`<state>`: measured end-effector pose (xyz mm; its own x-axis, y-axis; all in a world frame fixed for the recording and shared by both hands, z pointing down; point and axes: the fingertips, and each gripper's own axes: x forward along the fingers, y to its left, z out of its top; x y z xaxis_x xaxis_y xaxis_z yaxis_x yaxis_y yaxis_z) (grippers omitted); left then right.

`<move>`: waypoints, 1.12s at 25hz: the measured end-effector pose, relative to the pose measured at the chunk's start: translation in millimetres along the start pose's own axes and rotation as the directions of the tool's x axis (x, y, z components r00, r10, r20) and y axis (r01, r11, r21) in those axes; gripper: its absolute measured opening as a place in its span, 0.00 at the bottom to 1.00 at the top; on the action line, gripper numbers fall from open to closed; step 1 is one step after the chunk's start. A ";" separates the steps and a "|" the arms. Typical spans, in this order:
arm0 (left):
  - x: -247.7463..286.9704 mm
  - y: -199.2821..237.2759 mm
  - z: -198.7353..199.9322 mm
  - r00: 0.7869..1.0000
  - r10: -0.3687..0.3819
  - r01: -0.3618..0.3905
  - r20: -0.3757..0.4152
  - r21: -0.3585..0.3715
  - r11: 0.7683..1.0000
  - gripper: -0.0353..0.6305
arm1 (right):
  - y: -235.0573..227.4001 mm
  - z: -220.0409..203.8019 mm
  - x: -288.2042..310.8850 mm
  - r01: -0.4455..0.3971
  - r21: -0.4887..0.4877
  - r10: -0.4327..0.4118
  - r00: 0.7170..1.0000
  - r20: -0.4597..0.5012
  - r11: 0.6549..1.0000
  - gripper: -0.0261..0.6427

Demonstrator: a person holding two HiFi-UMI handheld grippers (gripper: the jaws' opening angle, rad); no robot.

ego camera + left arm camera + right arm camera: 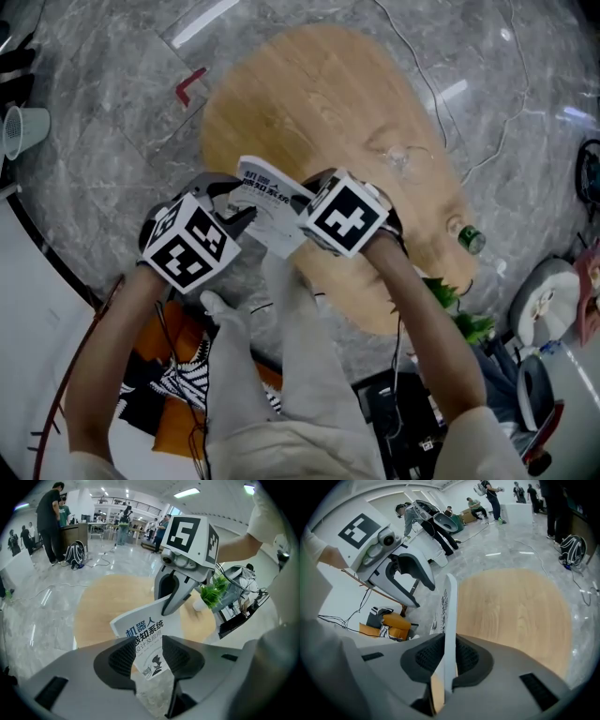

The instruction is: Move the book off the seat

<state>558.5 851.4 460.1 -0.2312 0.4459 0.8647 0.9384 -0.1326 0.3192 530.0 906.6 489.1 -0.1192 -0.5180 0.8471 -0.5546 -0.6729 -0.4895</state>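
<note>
— Report it left to right.
— Far left, a pale cup (23, 127), well apart from the work. Next is my left gripper (149, 653). Its jaws stand wide, a corner of the book (146, 631) hangs between the pads, and neither pad presses on it.
— Then what carries the book?
— My right gripper (449, 655). Its jaws are narrow and clamped on the book's edge, both pads flat against it. The book stands on edge, with its printed cover facing the left gripper view and only a thin white strip showing in the right gripper view.
— Where is it relative to the seat?
— At the near rim of the wooden seat (309, 103), between the two grippers. It looks lifted clear of the wood, though the head view is too steep for me to be sure of the gap.
— Anything further right?
— A green plant (442, 292), just beside the seat's right rim.
</note>
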 end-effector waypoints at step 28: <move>36.9 -55.8 -34.5 0.998 -0.058 0.061 0.040 -0.092 0.994 0.28 | -80.4 -18.4 49.8 0.215 0.119 -0.221 0.974 0.045 0.969 0.18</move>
<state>488.7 844.7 487.6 -0.2746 0.4881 0.8285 0.8948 -0.1856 0.4060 553.5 944.6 574.5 0.0434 -0.3791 0.9243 -0.4650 -0.8265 -0.3172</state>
